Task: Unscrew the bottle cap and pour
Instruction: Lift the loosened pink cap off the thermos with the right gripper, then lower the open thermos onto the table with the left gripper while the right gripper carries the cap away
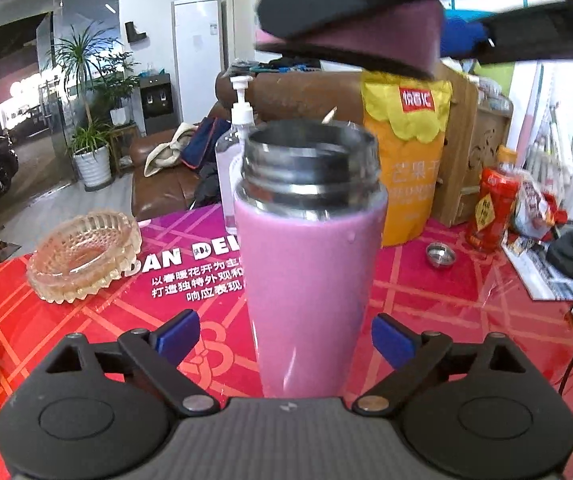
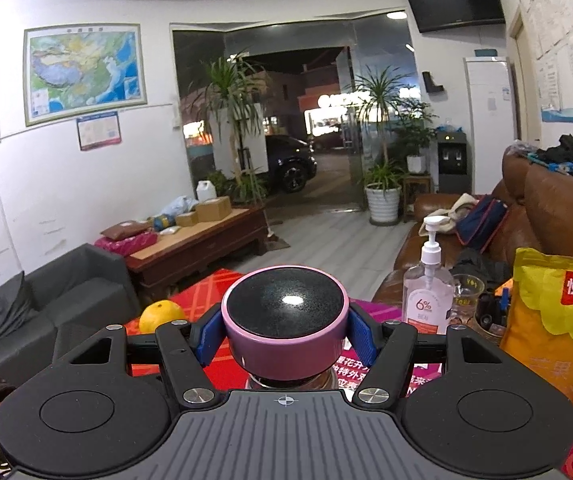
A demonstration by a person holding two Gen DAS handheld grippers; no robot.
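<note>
Overhead, cap [image 2: 284, 322] clamped between right gripper [image 2: 284, 334] pads, held above open-mouthed bottle [image 1: 306, 248]; left gripper [image 1: 286, 340] spread wide, bottle between fingers, untouched.

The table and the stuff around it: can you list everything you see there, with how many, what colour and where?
flask: 1, pink, steel neck open, centre of table
cap: 1, pink with black top, lifted off, in right gripper
ashtray: 1, clear glass, left of flask
pump bottle: 1, clear, behind flask
snack bag: 1, yellow-orange, right of flask
red bottle: 1, far right
orange: 1, table's left edge
table: 1, red-pink cover
left gripper: blue pads, apart beside flask
right gripper: blue pads, clamping cap
</note>
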